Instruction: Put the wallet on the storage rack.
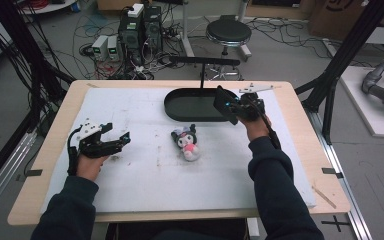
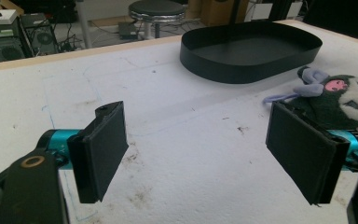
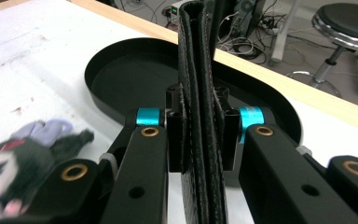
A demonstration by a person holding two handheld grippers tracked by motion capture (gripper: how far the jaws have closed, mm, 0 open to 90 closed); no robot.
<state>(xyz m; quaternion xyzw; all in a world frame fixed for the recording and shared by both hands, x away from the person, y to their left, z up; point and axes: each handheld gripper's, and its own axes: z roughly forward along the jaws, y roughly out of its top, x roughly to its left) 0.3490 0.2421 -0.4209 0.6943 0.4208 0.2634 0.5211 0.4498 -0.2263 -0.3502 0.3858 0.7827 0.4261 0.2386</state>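
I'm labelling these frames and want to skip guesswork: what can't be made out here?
- Wallet, right gripper view: its lower end is cut by the bottom edge, its faces hidden by the jaws.
- Plush toy, same view: blurred, cut by the left edge.
- Tray, high view: right end hidden behind the right hand-held gripper.

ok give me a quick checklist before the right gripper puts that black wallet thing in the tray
1. Right gripper clamped on the black wallet: ok, jaws shut on both faces.
2. Wallet seated straight between the jaws: ok, it stands upright in the right gripper view.
3. Black tray free of things: ok where visible; part is hidden behind the wallet.
4. Gripper over the tray: cannot tell; it is at the tray's right end, height unclear.
5. Left gripper out of the way: ok, open, near the table's left side.
6. Plush toy outside the tray: ok.
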